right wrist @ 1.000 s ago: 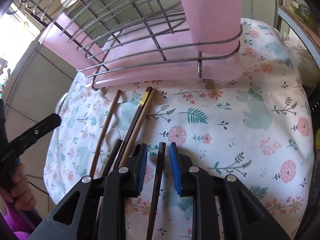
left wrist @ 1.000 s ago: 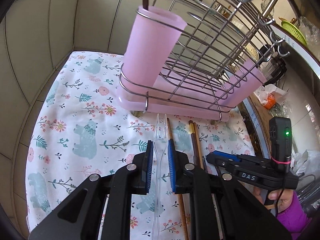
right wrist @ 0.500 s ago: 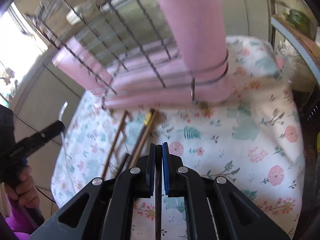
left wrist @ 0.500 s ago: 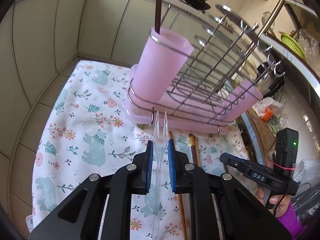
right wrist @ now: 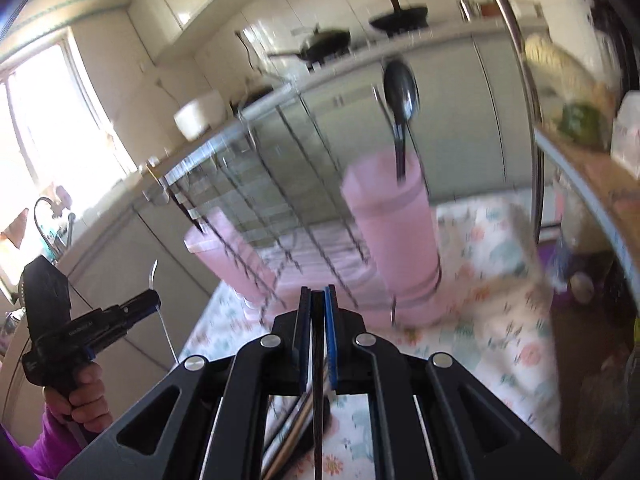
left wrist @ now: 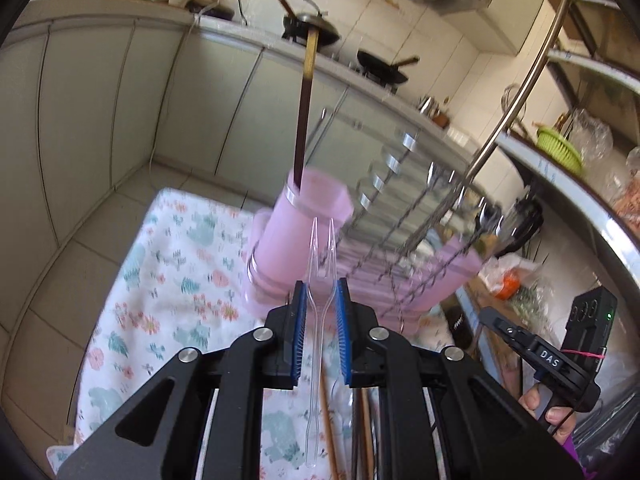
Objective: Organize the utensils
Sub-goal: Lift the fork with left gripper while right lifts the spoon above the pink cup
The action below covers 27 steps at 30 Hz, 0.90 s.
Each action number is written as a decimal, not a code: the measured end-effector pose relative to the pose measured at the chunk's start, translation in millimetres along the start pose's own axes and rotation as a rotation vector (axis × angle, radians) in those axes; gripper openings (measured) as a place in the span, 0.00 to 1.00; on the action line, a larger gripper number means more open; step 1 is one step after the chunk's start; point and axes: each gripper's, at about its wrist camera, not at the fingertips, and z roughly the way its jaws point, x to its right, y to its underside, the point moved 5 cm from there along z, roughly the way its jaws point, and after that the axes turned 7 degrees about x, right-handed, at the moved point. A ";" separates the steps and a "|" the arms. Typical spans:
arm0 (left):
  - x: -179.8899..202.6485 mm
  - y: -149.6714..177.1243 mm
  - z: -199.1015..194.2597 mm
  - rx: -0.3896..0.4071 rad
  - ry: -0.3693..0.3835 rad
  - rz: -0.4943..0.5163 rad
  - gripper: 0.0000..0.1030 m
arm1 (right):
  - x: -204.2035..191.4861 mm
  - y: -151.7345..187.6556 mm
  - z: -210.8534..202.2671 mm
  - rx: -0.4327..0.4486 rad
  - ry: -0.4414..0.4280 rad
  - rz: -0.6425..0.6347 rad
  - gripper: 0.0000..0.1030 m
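My left gripper (left wrist: 321, 300) is nearly closed, its blue pads pinching a clear plastic fork (left wrist: 318, 312) that points its two prongs up toward the rack. My right gripper (right wrist: 318, 300) has just been closing and now clamps a dark chopstick (right wrist: 317, 380) edge-on between its pads; the stick runs back under the jaws.

Ahead stands a wire dish rack (left wrist: 404, 216) on a pink drip tray, set on a floral cloth (left wrist: 168, 280). It carries two pink utensil cups, one at each end. The cup on the left end (left wrist: 304, 232) holds one dark chopstick with a gold top (left wrist: 305, 92), standing upright. The cup on the right end (right wrist: 394, 232) holds one dark spoon (right wrist: 401, 112), bowl up.

Below my grippers, loose chopsticks (right wrist: 298, 420) lie on the cloth; they overlap and blur, so I cannot count them surely. Each wrist view catches my other hand on its grip handle, purple sleeve showing.
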 end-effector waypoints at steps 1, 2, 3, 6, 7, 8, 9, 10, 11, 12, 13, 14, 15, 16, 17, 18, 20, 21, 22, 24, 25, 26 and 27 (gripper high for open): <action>2.2 -8.5 -4.3 0.024 0.003 0.001 0.13 | -2.7 -7.7 -3.0 0.022 -0.003 -0.010 0.06; 4.2 -15.9 -7.5 0.045 0.005 0.005 0.13 | -6.1 -20.4 -8.6 0.056 -0.008 -0.022 0.06; 6.7 -23.0 -10.9 0.065 0.005 0.010 0.13 | -8.0 -29.5 -12.5 0.079 -0.011 -0.029 0.06; 16.1 -48.6 -22.8 0.139 0.013 0.029 0.13 | -15.1 -58.9 -25.3 0.159 -0.013 -0.047 0.06; 18.7 -55.1 -25.5 0.158 0.014 0.034 0.13 | -17.1 -73.2 -30.9 0.200 -0.014 -0.051 0.06; 22.3 -66.0 -28.7 0.187 0.016 0.040 0.13 | -18.0 -82.5 -34.7 0.227 -0.012 -0.054 0.06; 25.3 -74.3 -30.9 0.211 0.017 0.043 0.13 | -19.1 -94.1 -39.2 0.264 -0.006 -0.060 0.06; 28.6 -83.1 -32.4 0.235 0.019 0.044 0.13 | -20.0 -101.6 -42.7 0.289 -0.004 -0.063 0.06; 31.9 -92.9 -34.0 0.265 0.020 0.045 0.13 | -21.5 -112.1 -45.9 0.327 -0.002 -0.067 0.06; 34.9 -102.1 -34.7 0.294 0.015 0.046 0.13 | -22.1 -120.9 -48.1 0.359 0.008 -0.070 0.06; 36.8 -107.8 -35.4 0.313 0.011 0.046 0.13 | -22.1 -127.8 -49.8 0.387 0.019 -0.073 0.06; 39.7 -116.0 -35.8 0.341 0.012 0.042 0.13 | -21.1 -135.1 -51.3 0.420 0.030 -0.071 0.06; 42.0 -123.0 -37.0 0.368 0.014 0.041 0.13 | -19.4 -140.3 -52.3 0.447 0.040 -0.066 0.06; 44.0 -128.8 -37.7 0.398 0.006 0.043 0.13 | -17.9 -144.8 -52.6 0.471 0.049 -0.062 0.06; 45.7 -135.6 -37.2 0.432 -0.004 0.046 0.13 | -14.4 -150.1 -52.0 0.501 0.064 -0.053 0.06; 46.8 -141.5 -35.6 0.459 -0.010 0.046 0.13 | -11.3 -152.5 -53.7 0.521 0.075 -0.046 0.06; 48.3 -149.4 -30.1 0.504 -0.037 0.049 0.13 | -5.7 -157.7 -51.5 0.556 0.104 -0.037 0.06; 49.7 -152.3 -25.2 0.523 -0.051 0.057 0.13 | -1.8 -159.6 -49.3 0.575 0.124 -0.035 0.06; 50.0 -154.1 -18.8 0.536 -0.066 0.065 0.13 | 2.0 -160.8 -46.6 0.585 0.138 -0.034 0.06; 50.2 -153.6 -7.8 0.541 -0.085 0.076 0.13 | 8.7 -162.9 -38.4 0.589 0.157 -0.034 0.06; 50.5 -151.5 0.1 0.543 -0.093 0.086 0.13 | 12.2 -163.3 -33.7 0.590 0.167 -0.035 0.06; 51.3 -150.1 5.1 0.545 -0.103 0.097 0.13 | 13.2 -163.2 -30.2 0.589 0.172 -0.037 0.06; 51.4 -146.9 11.6 0.546 -0.117 0.113 0.13 | 14.8 -162.2 -27.2 0.588 0.175 -0.040 0.06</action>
